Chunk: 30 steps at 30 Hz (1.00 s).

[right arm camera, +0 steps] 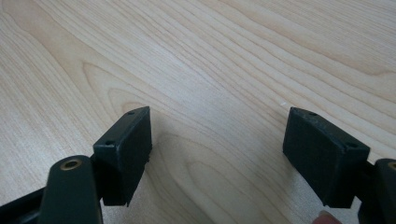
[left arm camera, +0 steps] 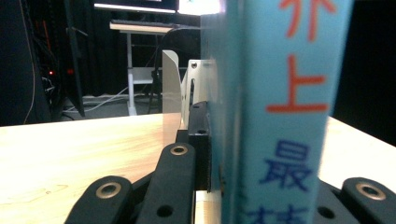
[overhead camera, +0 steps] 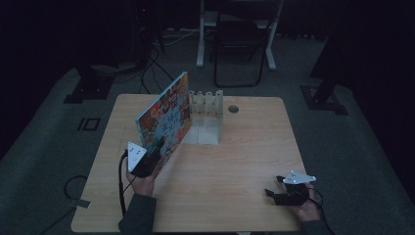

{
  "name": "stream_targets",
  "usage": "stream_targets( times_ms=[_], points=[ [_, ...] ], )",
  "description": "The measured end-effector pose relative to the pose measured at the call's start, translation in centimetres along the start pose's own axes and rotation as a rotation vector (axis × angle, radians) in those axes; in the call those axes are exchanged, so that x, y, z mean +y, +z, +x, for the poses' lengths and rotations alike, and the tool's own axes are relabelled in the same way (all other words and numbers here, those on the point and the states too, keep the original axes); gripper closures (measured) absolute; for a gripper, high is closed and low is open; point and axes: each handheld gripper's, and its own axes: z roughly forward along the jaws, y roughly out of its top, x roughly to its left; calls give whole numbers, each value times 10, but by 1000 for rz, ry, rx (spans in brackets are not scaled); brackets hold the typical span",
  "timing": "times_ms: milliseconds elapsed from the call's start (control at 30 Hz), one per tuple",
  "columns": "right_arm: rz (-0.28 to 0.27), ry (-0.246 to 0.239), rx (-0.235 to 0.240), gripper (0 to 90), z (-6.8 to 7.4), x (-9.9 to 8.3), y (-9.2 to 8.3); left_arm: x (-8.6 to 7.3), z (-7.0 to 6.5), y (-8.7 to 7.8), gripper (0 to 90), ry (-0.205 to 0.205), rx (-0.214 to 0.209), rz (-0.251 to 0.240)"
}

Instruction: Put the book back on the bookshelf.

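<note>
Your left hand-held gripper (overhead camera: pixel 147 164) was clenched on the lower near corner of the large, thin, stiff-covered picture book with a turquoise spine and a busy orange-and-red cover (overhead camera: pixel 165 120), holding it on edge and tilted above the left half of the pale wooden tabletop (overhead camera: pixel 235 161). In the left gripper view the book's turquoise spine (left arm camera: pixel 285 116) stood between the black jaws, with one pad flat against the cover. You had a broad, rigid board on your hands: probably not heavy, but wide, so a grip at one corner left most of it hanging out beyond the jaws, and it would have wanted to swing or twist about that pinch. The cover looked glossy, so I judged it likely to slide if the clamp eased. A hold nearer the middle of the bottom edge or spine would have steadied it better, and a second grip from the other side would have stopped the sway. Just beyond the book's far end stood the white plastic slotted book rack (overhead camera: pixel 206 117), open toward you. Farther right, your right hand-held gripper (overhead camera: pixel 278 195) lay low at the near right of the tabletop, well apart from the book, its jaws released wide with nothing between them but bare wood.
</note>
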Motion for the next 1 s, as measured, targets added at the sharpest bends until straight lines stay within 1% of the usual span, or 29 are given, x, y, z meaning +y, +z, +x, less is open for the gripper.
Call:
stream_targets(
  times_ms=[133,300,467,733,1000],
  points=[
    [0,-1,0,234,0,0,0,0,0,2,811,1,5,1],
    [0,-1,0,234,0,0,0,0,0,5,811,4,0,2],
    [0,-1,0,234,0,0,0,2,1,12,811,7,3,8],
    [1,1,0,234,0,0,0,3,2,18,811,8,5,1],
    [1,0,0,234,0,0,0,5,3,25,810,9,19,-2]
  ],
)
